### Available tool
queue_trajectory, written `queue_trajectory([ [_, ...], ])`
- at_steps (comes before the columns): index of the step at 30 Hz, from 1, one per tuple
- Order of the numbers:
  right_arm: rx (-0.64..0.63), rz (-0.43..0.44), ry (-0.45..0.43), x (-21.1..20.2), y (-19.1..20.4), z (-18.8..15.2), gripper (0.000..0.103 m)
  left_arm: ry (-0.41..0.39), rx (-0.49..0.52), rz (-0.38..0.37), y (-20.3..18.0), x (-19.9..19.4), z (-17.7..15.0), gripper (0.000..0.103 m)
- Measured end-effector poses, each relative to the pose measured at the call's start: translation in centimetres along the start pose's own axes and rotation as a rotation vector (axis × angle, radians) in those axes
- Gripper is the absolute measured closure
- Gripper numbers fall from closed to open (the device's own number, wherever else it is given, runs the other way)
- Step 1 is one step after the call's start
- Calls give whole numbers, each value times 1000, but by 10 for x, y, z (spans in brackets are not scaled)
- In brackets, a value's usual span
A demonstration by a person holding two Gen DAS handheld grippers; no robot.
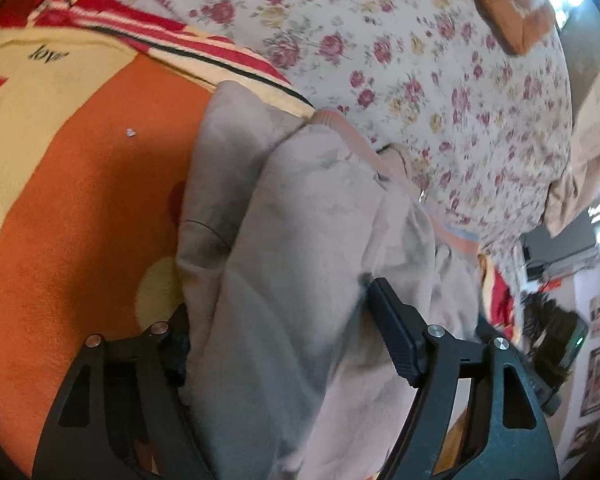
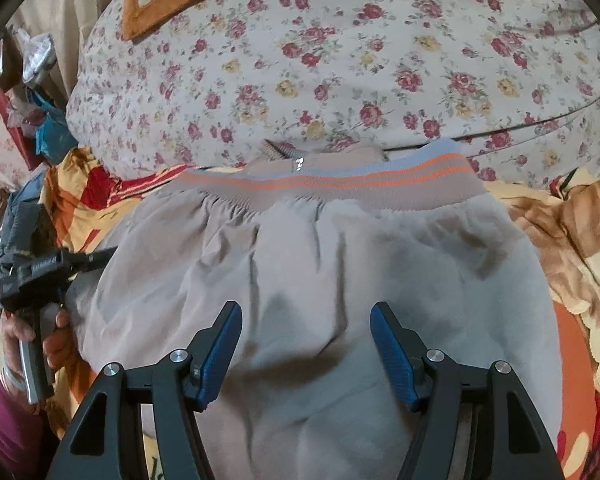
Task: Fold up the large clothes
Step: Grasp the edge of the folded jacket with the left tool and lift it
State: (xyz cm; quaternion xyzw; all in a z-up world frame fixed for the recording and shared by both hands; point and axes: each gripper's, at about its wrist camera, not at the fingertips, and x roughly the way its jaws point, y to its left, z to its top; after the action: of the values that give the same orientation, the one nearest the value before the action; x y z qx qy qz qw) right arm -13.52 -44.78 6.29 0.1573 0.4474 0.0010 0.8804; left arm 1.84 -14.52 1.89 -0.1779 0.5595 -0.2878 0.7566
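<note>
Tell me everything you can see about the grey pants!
The pants look like soft, wrinkled grey-beige cotton. The waistband is stretchy and ribbed, with orange and pale blue stripes and gathers below it. They lie on an orange blanket, waistband toward the flowery quilt. The left gripper has cloth bunched between its fingers; whether it is pinched cannot be told. The right gripper is open above the pants.

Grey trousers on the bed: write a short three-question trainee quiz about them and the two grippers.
1. True or false: the right gripper is open above the grey trousers.
2. Which colour are the stripes on the waistband? A green, B orange, C black.
3. Fill in: cloth passes between the fingers of the ___ gripper.

Key: 1 true; 2 B; 3 left.
</note>
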Motion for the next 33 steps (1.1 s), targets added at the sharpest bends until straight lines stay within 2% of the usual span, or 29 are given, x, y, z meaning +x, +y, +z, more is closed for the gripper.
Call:
queue_trajectory([
  [1,4,-5,-9,-2,-2,1,39,2,13,3,-2,0,0,33],
  [2,7,-8,-19,-4,-5,2,41,4,22,-1,-4,0,-1,45],
  [3,4,-11,-26,-5,-7,2,47,4,22,-4,-6,-1,-1,51],
  [4,-5,-28,-29,-4,-9,3,51,4,19,-15,-7,-1,-2,63],
  [5,-16,-56,-29,-1,-12,3,52,4,16,-32,-9,-2,-2,69],
  [6,-27,-97,-14,7,-15,4,52,0,19,-35,-11,-4,-3,71],
  [8,-15,-120,67,35,-24,3,52,-8,32,-34,-21,-8,-6,76],
  [10,-38,-134,62,46,-26,3,52,-17,62,-54,-38,-19,-9,78],
  [13,-53,-127,73,42,-24,7,52,-30,131,-81,-68,-37,-15,78],
  [17,29,-46,36,9,-42,1,52,-28,194,-93,-116,-46,-22,80],
  [21,115,-33,-3,-26,-73,-11,51,-15,268,-99,-175,-37,-31,81],
  [26,299,29,-121,-78,-126,-19,50,17,388,-72,-257,5,-55,82],
  [28,371,36,-170,-91,-149,-20,44,52,444,-38,-285,36,-73,82],
  [31,467,52,-185,-92,-172,-22,42,154,475,0,-303,84,-98,75],
  [33,523,58,-175,-90,-186,-26,42,206,455,-36,-304,98,-106,68],
])
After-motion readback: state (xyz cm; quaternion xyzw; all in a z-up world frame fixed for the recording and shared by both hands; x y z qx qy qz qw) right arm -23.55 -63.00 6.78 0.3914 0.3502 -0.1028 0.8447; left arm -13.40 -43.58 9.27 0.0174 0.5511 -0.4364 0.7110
